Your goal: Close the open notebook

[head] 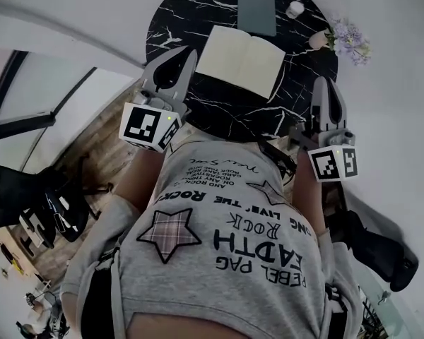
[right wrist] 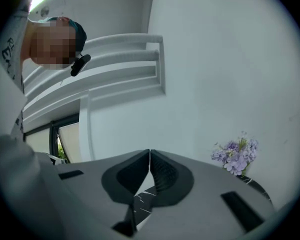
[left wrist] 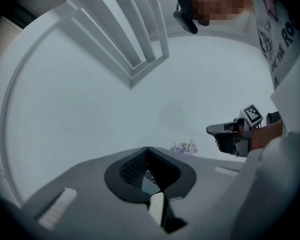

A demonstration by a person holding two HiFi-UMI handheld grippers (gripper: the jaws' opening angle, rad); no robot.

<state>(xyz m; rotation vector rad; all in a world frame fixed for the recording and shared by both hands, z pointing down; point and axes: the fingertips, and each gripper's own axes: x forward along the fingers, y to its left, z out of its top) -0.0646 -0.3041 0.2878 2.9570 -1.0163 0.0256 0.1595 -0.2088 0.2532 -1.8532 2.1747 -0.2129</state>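
An open notebook (head: 242,59) with cream pages lies flat on the round black marble table (head: 177,16), near its middle. My left gripper (head: 191,50) hovers at the table's left side, its tips just left of the notebook's left page, jaws shut and empty. My right gripper (head: 324,82) is at the table's near right edge, right of the notebook and apart from it, also shut with nothing held. In the left gripper view the jaws (left wrist: 147,149) meet at a point; the right gripper (left wrist: 230,134) shows at the right. In the right gripper view the jaws (right wrist: 149,152) are closed.
A closed grey-green book (head: 257,12) lies at the table's far side. A small white cup (head: 295,8) and a vase of purple flowers (head: 348,39) stand at the far right edge; the flowers (right wrist: 236,155) show in the right gripper view. A black office chair (head: 35,203) stands on the floor at left.
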